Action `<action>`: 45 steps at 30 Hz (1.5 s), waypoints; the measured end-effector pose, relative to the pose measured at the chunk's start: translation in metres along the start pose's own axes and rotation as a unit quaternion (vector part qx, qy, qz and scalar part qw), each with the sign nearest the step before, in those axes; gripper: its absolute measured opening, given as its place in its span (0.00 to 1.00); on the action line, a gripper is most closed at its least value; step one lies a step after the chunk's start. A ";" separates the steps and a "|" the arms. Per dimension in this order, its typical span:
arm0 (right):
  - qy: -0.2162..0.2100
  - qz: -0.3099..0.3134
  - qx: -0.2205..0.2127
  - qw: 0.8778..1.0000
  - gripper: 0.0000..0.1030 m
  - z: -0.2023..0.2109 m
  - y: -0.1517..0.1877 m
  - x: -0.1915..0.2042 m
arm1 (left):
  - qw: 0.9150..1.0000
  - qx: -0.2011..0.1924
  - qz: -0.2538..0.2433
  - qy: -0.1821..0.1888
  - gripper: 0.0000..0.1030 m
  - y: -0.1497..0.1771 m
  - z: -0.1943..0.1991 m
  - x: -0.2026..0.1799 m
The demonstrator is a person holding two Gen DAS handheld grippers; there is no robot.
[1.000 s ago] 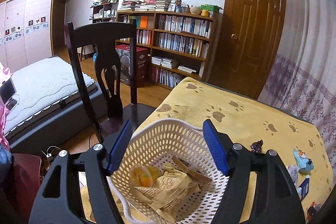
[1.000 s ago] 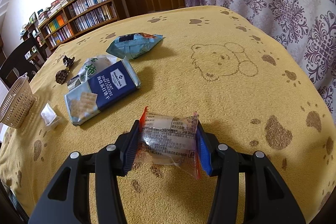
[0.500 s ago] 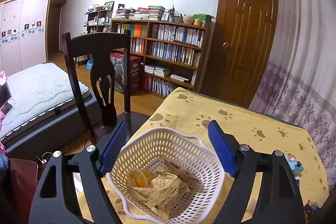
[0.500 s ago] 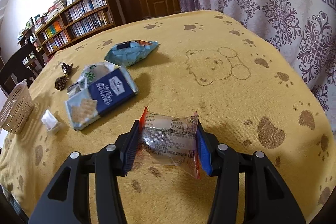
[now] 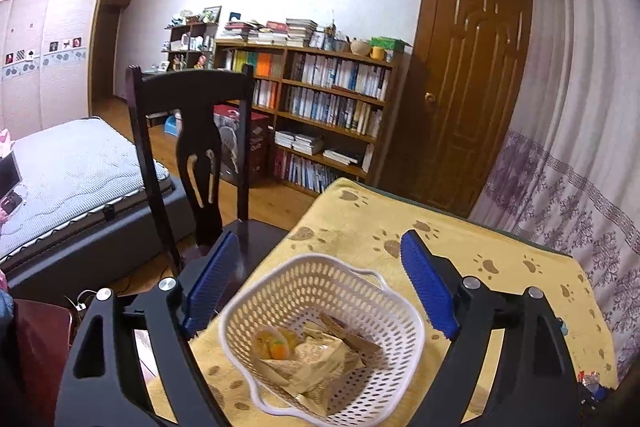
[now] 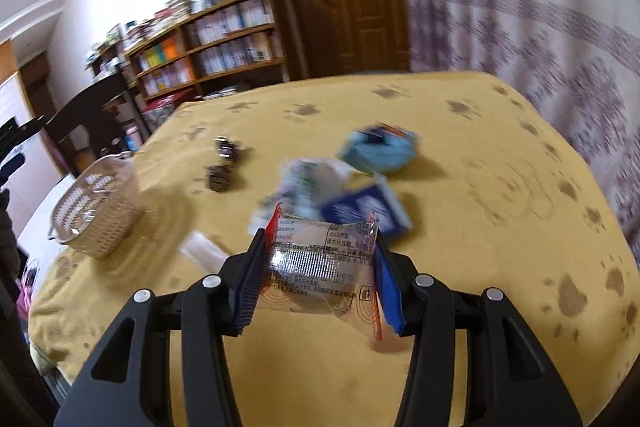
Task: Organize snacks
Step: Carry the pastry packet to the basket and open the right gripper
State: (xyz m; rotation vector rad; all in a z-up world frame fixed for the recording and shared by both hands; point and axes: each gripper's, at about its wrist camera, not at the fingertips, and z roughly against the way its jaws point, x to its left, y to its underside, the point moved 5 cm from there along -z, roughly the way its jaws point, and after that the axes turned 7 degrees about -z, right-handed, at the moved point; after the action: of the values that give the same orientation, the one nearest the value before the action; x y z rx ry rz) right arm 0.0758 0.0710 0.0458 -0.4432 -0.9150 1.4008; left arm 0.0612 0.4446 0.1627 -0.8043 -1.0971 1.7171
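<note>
A white perforated basket (image 5: 320,331) stands near the table's left edge and holds several wrapped snacks (image 5: 308,359). My left gripper (image 5: 320,291) hangs open above it, blue pads either side of the rim. In the right wrist view my right gripper (image 6: 320,275) is shut on a clear, red-edged snack packet (image 6: 324,259), lifted over the yellow cloth. Ahead of it lie a blue cracker pack (image 6: 368,211), a white-green bag (image 6: 312,179), a light-blue bag (image 6: 378,151), two dark wrapped sweets (image 6: 222,167) and a small clear packet (image 6: 200,247). The basket (image 6: 96,211) shows at the left.
A yellow paw-print cloth (image 6: 480,227) covers the table. A dark wooden chair (image 5: 192,147) stands close to the table's left edge beside the basket. Behind are a bed (image 5: 68,179), a bookshelf (image 5: 320,115), a brown door (image 5: 468,87) and patterned curtains (image 5: 580,147).
My right gripper has lifted and swung left with the packet, so the basket now sits nearer in its blurred view. The left gripper has drawn back and up from the basket.
</note>
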 end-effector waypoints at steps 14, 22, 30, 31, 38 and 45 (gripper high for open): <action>-0.121 0.121 0.016 0.985 0.48 -0.015 -0.019 0.182 | 0.998 -0.046 0.008 -0.035 0.85 -0.019 0.023 0.034; -0.181 0.172 0.054 0.967 0.50 -0.032 -0.010 0.267 | 0.997 -0.055 0.036 -0.045 0.85 -0.023 0.029 0.054; -0.214 0.189 0.071 0.956 0.64 -0.040 -0.002 0.295 | 0.996 -0.061 0.036 -0.048 0.86 -0.026 0.032 0.053; -0.212 0.189 0.070 0.956 0.64 -0.040 -0.002 0.294 | 0.996 -0.061 0.036 -0.048 0.86 -0.026 0.032 0.054; -0.199 0.166 0.068 0.963 0.64 -0.040 -0.003 0.274 | 0.996 -0.064 0.033 -0.046 0.86 -0.029 0.034 0.050; -0.176 0.151 0.060 0.971 0.64 -0.039 0.002 0.251 | 0.997 -0.066 0.021 -0.039 0.86 -0.026 0.037 0.043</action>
State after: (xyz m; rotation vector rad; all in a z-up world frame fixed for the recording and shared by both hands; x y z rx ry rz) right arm 0.0834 0.3211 0.0911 -0.2505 -1.0703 1.8429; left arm 0.0226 0.4775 0.1994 -0.8533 -1.2660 1.7375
